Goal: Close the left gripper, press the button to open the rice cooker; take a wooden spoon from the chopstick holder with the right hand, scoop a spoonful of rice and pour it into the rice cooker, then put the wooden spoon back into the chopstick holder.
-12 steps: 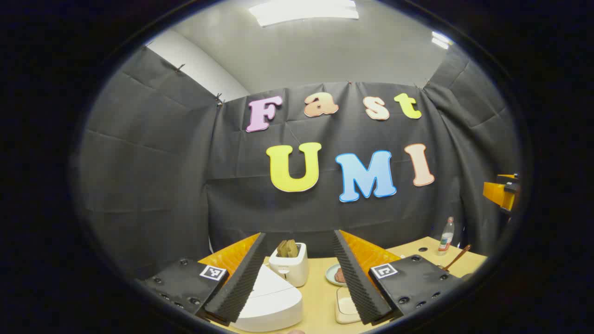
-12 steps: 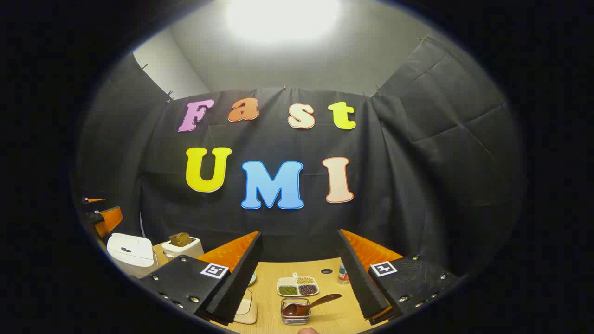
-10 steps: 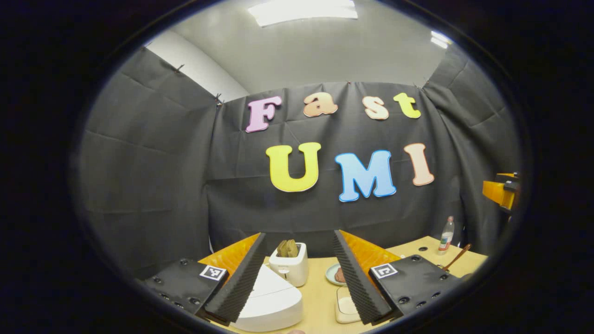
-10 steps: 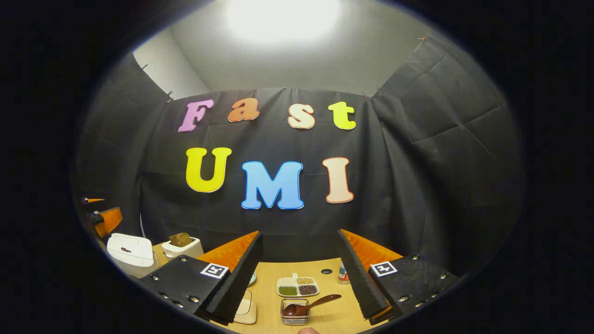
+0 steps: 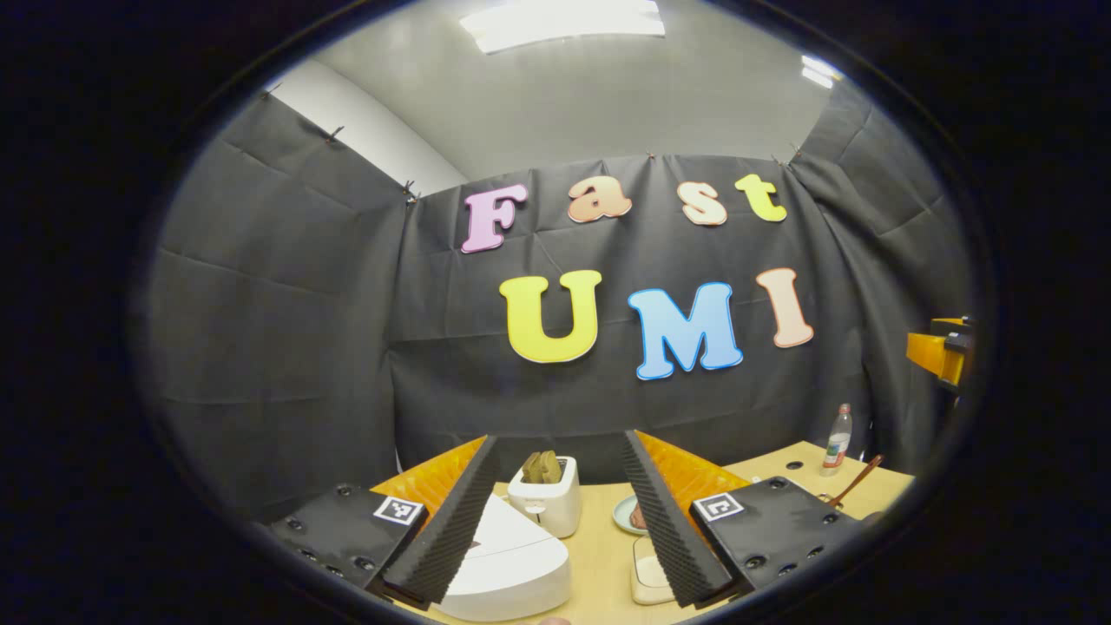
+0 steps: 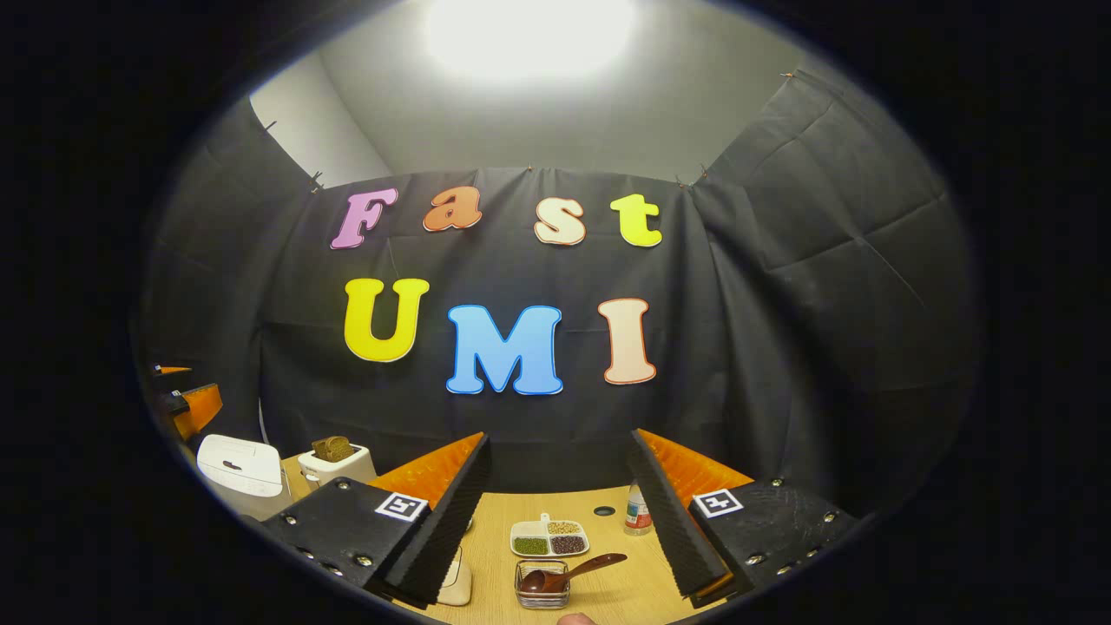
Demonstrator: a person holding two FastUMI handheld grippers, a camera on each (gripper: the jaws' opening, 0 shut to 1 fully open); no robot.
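Both cameras hang above the table [image 5: 599,555], facing the back wall; the left sits nearer the toaster [image 5: 545,496], which both views share [image 6: 334,460].

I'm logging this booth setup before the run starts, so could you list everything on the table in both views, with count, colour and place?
rice cooker: one, white, lid down, near left of the table
toaster: one, white, brown bread in its slots, behind the rice cooker
small plate: one, pale, beside the toaster, something brown on it
cream block: one, near edge, cannot tell what it is
bottle: one, clear, far right
wooden spoon: one, dark brown, bowl resting in the glass holder
divided dish: one, white, three grain fills, behind the glass holder
table: one, light wood
left gripper: black and orange, open
right gripper: black and orange, open
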